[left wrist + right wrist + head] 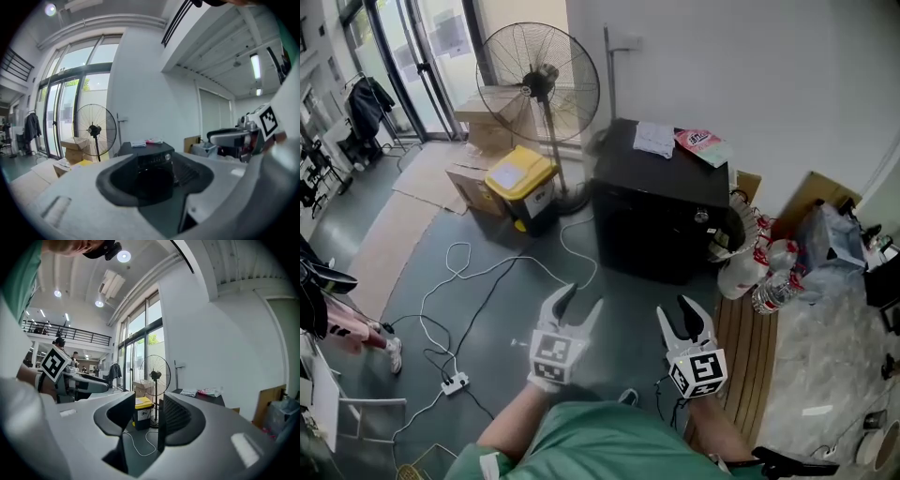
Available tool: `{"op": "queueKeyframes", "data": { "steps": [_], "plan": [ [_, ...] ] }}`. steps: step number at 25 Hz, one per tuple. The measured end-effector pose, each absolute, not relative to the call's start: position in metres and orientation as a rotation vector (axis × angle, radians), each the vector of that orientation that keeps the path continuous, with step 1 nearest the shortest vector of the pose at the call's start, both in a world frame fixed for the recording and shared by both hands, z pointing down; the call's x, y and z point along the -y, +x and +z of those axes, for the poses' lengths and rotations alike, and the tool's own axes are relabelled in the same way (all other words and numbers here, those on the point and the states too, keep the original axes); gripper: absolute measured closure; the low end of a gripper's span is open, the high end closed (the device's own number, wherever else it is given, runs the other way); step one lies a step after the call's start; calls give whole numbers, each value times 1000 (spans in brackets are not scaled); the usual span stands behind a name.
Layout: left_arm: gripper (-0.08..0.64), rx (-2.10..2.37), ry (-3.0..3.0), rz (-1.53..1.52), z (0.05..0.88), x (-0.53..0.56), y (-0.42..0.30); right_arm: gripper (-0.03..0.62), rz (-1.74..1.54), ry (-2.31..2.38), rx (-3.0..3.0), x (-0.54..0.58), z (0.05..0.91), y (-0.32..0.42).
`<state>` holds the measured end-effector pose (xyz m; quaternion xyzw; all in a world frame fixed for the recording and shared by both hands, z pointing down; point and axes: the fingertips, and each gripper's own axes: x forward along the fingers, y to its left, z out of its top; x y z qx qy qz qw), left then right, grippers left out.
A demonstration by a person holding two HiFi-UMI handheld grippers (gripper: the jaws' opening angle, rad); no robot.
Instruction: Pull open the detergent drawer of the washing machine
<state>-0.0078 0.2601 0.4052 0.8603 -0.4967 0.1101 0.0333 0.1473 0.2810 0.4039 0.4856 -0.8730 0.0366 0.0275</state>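
Note:
The black front-loading washing machine (661,202) stands against the white wall, some way ahead of both grippers. In the left gripper view it (151,164) shows between the jaws, its control strip and knob (167,157) facing me; I cannot make out the detergent drawer. My left gripper (579,302) (159,178) is open and holds nothing. My right gripper (677,311) (147,416) is open too, empty, and looks past the machine's left side, so only the machine's top (205,397) shows there.
A standing fan (539,80), a yellow-lidded bin (520,183) and cardboard boxes (487,117) stand left of the machine. White cables and a power strip (455,382) lie on the floor. Water bottles (764,272) and wooden boards (750,347) are to the right. A cloth (654,139) and a pink packet (701,142) lie on the machine.

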Motion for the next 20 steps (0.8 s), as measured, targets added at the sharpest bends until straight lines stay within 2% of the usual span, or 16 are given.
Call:
{"op": "queueKeyframes", "data": {
  "steps": [6,20],
  "plan": [
    [330,1502,2648,429,416,-246,14,423,156,1538,2699,-265,408,179],
    [330,1425,2682,360,430,-129,9,423,151,1703,2567,-172,412,202]
  ]
}}
